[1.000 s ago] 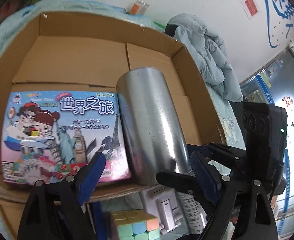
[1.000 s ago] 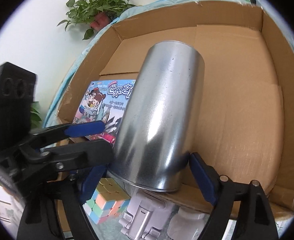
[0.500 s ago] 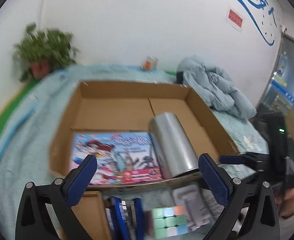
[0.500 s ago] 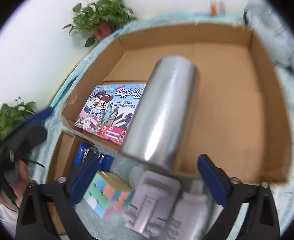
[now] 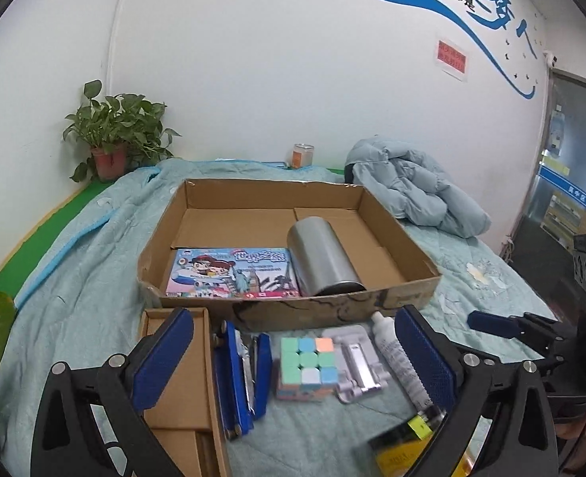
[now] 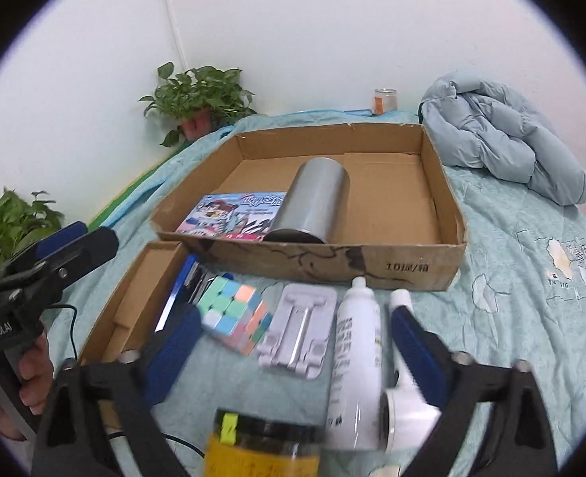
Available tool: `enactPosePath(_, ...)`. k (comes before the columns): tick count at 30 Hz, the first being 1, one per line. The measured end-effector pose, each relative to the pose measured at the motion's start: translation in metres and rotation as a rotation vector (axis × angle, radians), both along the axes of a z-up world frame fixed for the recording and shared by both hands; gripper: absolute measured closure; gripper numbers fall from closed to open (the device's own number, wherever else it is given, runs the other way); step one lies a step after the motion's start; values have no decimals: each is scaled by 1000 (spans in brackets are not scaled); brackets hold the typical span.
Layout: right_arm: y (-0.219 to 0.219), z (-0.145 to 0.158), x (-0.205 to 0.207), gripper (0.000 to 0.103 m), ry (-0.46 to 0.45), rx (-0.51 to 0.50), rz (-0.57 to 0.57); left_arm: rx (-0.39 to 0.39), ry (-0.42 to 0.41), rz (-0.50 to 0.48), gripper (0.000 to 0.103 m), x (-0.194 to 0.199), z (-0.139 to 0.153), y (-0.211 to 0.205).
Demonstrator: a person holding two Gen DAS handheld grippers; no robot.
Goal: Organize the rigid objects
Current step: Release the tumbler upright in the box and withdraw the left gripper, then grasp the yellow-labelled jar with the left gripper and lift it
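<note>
A silver metal cylinder lies on its side in a large open cardboard box, beside a colourful game box. Both also show in the right wrist view: the cylinder, the box. In front of the box lie a pastel puzzle cube, a grey phone stand, a white bottle and a blue stapler. My left gripper is open and empty above these. My right gripper is open and empty too.
A small cardboard box sits at the left front. A dark jar with a yellow label and a white device lie nearest. A blue jacket, a potted plant and a small jar stand behind.
Both grippers have let go of the metal cylinder and pulled back and up from the large box. The cylinder now lies in the box next to the game box.
</note>
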State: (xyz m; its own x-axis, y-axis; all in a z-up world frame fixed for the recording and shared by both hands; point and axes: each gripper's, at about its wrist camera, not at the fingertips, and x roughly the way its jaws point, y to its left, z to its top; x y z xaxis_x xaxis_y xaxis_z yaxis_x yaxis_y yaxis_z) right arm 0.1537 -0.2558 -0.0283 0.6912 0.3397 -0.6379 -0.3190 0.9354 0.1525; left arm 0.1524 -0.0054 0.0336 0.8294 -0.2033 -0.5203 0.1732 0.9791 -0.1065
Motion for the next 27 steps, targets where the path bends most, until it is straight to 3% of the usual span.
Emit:
enactPosePath(1, 0, 2, -6, 26, -6, 4, -11, -4, 1, -6, 22, -6, 2, -1)
enactPosePath(2, -2, 3, -12, 26, -17, 8, -22, -9, 24, -29, 48, -13, 3, -3)
enactPosePath(3, -2, 6, -19, 26, -33, 11, -30, -11, 42, -44, 58, -16, 4, -5)
enactPosePath(4, -2, 7, -24, 24, -41, 8, -36, -19, 49, -54, 58, -19, 5, -5)
enactPosePath(5, -1, 7, -27, 15, -40, -1, -36, -34, 37, -64, 54, -30, 7, -6)
enactPosePath(7, 0, 4, -39, 5, -34, -13, -14, -56, 24, -72, 14, -41, 7, -9)
enactPosePath(8, -1, 2, -44, 1, -33, -16, -7, -65, 22, -62, 2, -46, 7, -11)
enactPosePath(10, -3, -3, -53, 1, -23, -37, -9, -80, 24, -58, 1, -56, 4, -16)
enactPosePath(15, -12, -9, -76, 1, -15, -41, -40, -132, 125, -110, 1, -68, -15, -28)
enactPosePath(21, -10, -15, -93, 1, 1, -79, -29, -140, 154, -126, 1, -74, -29, -32)
enactPosePath(27, -4, -25, -109, 1, 17, -137, 8, -251, 253, -168, 1, -70, -58, -28)
